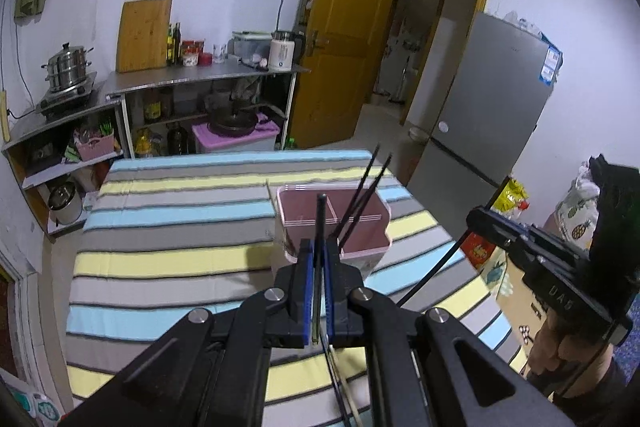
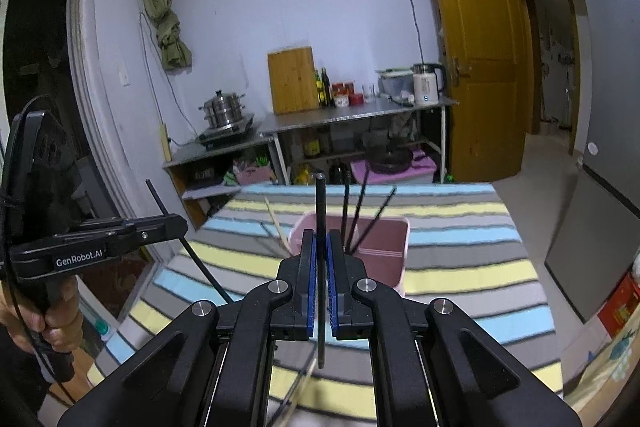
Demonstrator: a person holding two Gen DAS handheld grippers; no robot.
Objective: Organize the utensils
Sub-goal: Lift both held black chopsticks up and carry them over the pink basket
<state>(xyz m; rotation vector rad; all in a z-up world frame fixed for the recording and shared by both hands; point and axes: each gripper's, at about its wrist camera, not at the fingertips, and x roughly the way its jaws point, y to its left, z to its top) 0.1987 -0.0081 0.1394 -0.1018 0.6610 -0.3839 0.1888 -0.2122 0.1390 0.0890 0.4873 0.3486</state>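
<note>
Each set of tongs pinches one black chopstick: left tongs [image 1: 319, 259] hold the left chopstick [image 1: 320, 223], right tongs [image 2: 319, 251] the right chopstick [image 2: 320, 227]. The pink holder [image 1: 340, 227] sits mid-frame on the striped counter [image 1: 180, 227]. Each tip should be aligned above a compartment before lowering. Only the right view shows loose chopsticks [image 2: 276, 223] left of the holder.

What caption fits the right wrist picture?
Right gripper clamps a black chopstick upright before the pink holder.
</note>
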